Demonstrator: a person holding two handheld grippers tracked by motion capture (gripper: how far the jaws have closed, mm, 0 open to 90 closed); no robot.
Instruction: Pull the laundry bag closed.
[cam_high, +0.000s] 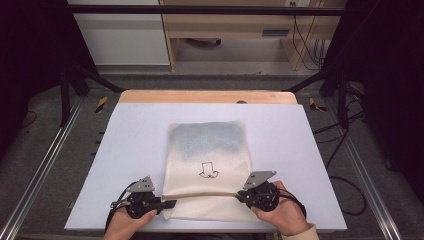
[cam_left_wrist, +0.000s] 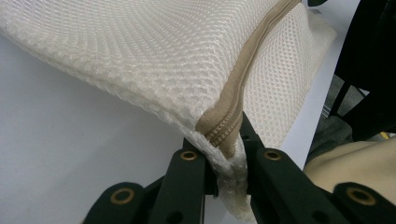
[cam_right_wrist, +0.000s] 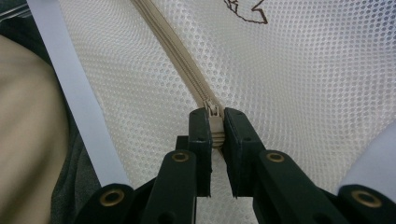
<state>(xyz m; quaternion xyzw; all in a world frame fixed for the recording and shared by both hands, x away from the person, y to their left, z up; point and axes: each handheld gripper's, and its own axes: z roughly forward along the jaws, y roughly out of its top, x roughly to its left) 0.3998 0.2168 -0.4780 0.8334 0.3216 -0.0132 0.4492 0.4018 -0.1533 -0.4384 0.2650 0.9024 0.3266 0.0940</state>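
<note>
High view shows a pale blue-grey rectangular table (cam_high: 125, 150) with a cream mesh fabric zip bag (cam_high: 207, 150) lying flat at centre, a tan zipper (cam_high: 200, 194) crossing its near end from 9 to 3 o'clock. At 7 o'clock the left gripper (cam_left_wrist: 227, 161) is clamped on the zipper's end corner; at 5 o'clock the right gripper (cam_right_wrist: 214, 128) is closed on what looks like the slider (cam_right_wrist: 214, 112). Uneven tension could slip either grip or bunch the mesh.
</note>
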